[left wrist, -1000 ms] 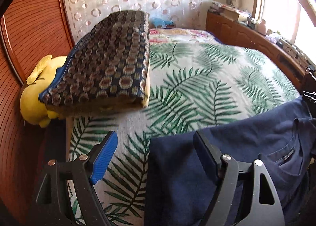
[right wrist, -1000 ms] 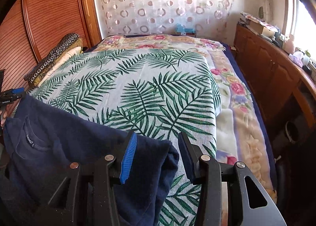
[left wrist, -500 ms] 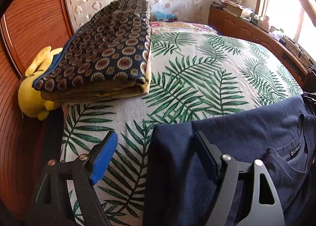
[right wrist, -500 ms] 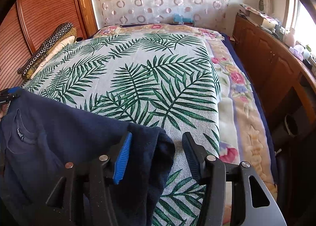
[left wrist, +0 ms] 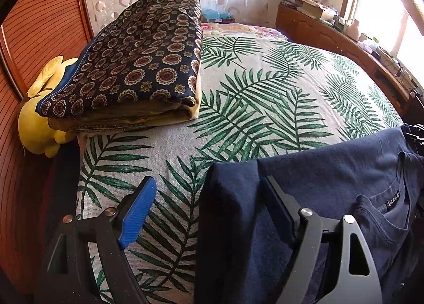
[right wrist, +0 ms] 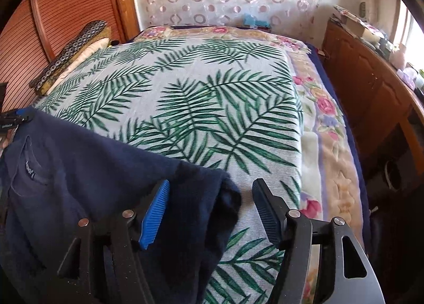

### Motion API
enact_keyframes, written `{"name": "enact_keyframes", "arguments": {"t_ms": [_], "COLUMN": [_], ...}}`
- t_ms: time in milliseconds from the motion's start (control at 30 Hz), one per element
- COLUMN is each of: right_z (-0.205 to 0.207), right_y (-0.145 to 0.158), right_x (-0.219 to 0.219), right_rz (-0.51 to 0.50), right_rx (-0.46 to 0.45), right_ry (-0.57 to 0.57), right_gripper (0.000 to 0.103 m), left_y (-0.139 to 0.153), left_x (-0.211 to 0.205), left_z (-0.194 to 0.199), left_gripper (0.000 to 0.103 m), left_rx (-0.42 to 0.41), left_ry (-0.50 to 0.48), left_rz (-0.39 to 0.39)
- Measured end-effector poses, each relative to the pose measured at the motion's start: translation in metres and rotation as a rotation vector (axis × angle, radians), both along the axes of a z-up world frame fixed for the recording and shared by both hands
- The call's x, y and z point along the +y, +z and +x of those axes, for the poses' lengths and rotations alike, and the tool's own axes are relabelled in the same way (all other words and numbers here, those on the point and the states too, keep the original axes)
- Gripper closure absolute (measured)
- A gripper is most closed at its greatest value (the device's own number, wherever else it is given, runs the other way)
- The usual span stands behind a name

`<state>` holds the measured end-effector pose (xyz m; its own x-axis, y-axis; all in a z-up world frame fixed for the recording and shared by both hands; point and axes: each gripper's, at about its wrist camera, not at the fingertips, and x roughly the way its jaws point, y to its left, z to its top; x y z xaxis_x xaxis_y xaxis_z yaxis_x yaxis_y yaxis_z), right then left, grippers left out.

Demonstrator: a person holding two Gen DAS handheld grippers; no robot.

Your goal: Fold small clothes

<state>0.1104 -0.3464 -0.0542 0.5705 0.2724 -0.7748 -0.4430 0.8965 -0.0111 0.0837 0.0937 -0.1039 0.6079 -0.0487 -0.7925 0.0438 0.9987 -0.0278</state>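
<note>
Bedroom light falls from the window side across a bed whose palm-leaf spread [left wrist: 265, 107] serves as the folding surface, with a slatted wooden wardrobe [left wrist: 39, 25] along its left side. Farthest left, a yellow plush toy [left wrist: 37, 123] is wedged between bed and wardrobe, and beside it a folded patterned quilt [left wrist: 143, 65] is stacked at the bed's edge, seemingly parked out of the way so the middle stays free for laying clothes.

Next comes the left gripper [left wrist: 209, 205]; its fingers stand wide apart, and a bunched shoulder or sleeve of the navy T-shirt [left wrist: 331, 171] sits in the gap, draped against the black finger while the blue pad [left wrist: 136, 216] is clear of the cloth. Whether anything truly pins the fabric cannot be told. The shirt stretches rightward between both tools, collar and label facing up, apparently held spread by its two upper corners so it can go flat on the spread.

At the far end the right gripper [right wrist: 212, 211] mirrors this: fingers parted, the other bunched corner touching its blue pad [right wrist: 155, 215] and short of the black finger. To the right lie a floral blanket [right wrist: 326, 123] and a wooden cabinet [right wrist: 371, 78]
</note>
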Motion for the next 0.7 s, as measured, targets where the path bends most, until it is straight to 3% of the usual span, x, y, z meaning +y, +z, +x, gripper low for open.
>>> {"name": "enact_keyframes", "arguments": {"t_ms": [167,267,333,433,467,600,700], "right_z": [-0.003,-0.003,-0.005,-0.011,-0.014,-0.028,-0.051], "right_y": [0.0,0.0,0.0,0.0,0.0,0.005,0.029], "right_x": [0.008,0.008,0.01,0.013,0.014,0.014,0.012], "right_rz": [-0.013,-0.011,-0.006,0.012,0.026,0.035,0.058], "right_rx": [0.013,0.013,0.014,0.016,0.019,0.02,-0.022], "right_ry": [0.035,0.031,0.037,0.05,0.056,0.048,0.059], "right_gripper": [0.038,0.042,0.053,0.078,0.089,0.094,0.095], "left_y": [0.003,0.006,0.007,0.009,0.01,0.025,0.058], "left_x": [-0.007,-0.014,-0.018,-0.023,-0.025,-0.022,-0.023], "left_z": [-0.001,-0.003,-0.005,-0.009,-0.011,-0.028,-0.055], "left_gripper": [0.031,0.048,0.066,0.086,0.088,0.092,0.092], "left_rx": [0.011,0.013,0.012,0.002,-0.008,-0.061,-0.164], "left_ry": [-0.045,-0.083,-0.107,-0.137,-0.145,-0.148,-0.164], "left_rz": [-0.005,-0.018,-0.028,-0.033,-0.035,-0.1,-0.161]}}
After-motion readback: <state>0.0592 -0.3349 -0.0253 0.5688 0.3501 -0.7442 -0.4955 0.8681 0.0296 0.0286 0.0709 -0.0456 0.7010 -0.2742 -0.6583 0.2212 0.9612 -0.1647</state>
